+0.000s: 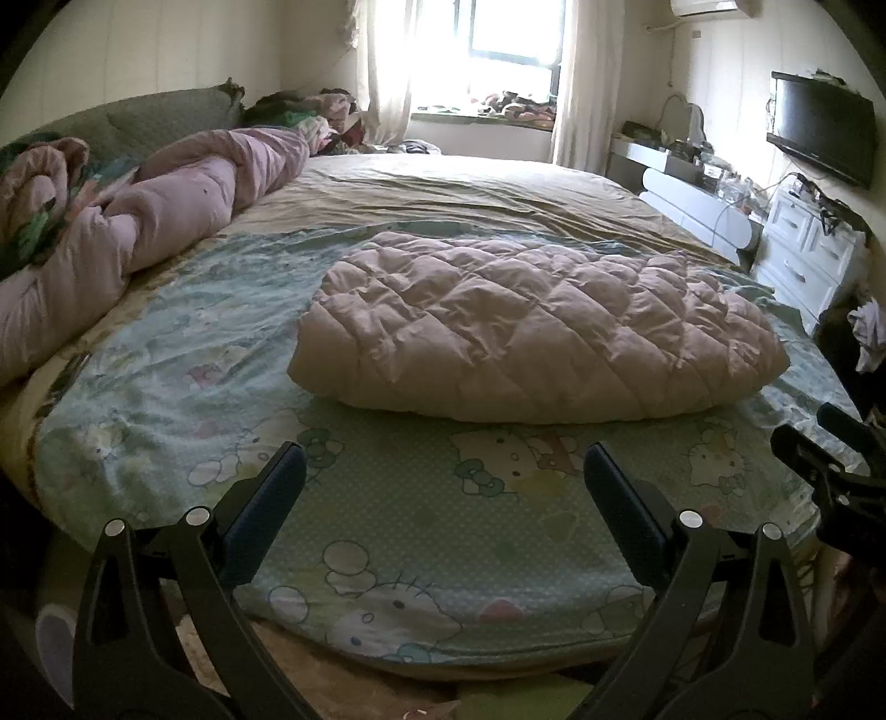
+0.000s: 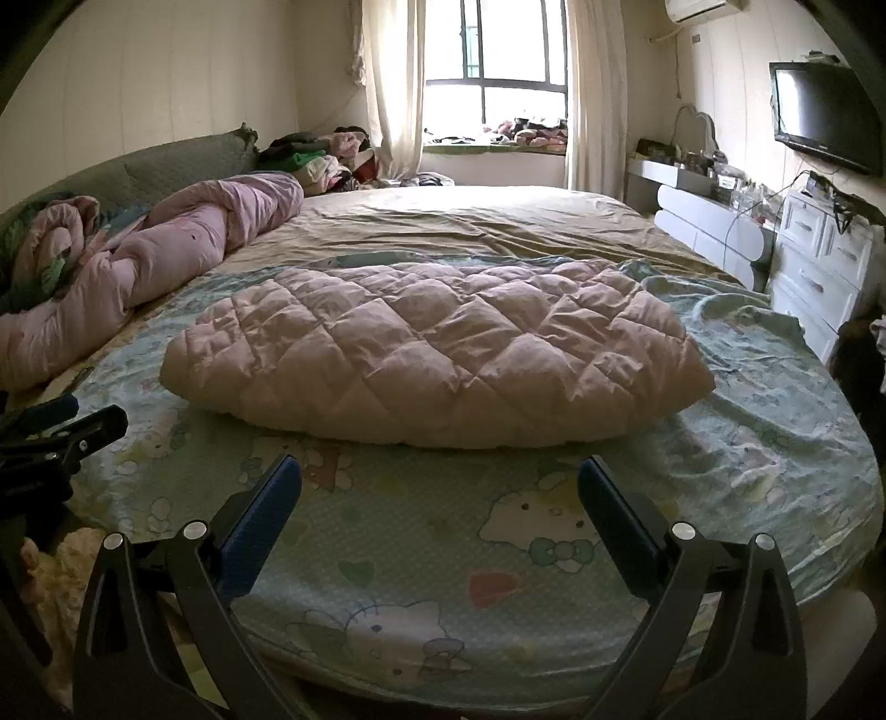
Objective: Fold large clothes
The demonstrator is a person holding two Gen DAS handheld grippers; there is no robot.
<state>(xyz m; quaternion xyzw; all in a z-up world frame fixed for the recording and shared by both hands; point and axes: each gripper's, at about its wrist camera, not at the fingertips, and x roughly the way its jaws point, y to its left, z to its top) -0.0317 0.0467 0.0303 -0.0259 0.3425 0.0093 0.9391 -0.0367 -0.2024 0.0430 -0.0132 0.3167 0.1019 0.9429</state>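
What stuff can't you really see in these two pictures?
- Puffy pink quilted garment: folded, so sleeves, collar and underside are hidden in both views.
- Cluttered white dresser top: items too small, blurred.
- Window: glare washes out the left wrist view.
- Right gripper and left gripper: cut off by the frame edges.

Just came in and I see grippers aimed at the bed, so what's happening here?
A person holds a two-finger gripper in each hand, both pointed at a pink quilted garment lying in a folded bundle on the cartoon-print sheet. The left gripper and right gripper are both open, holding nothing and short of the garment. A rolled pink duvet lies along the left side of the bed, untouched.
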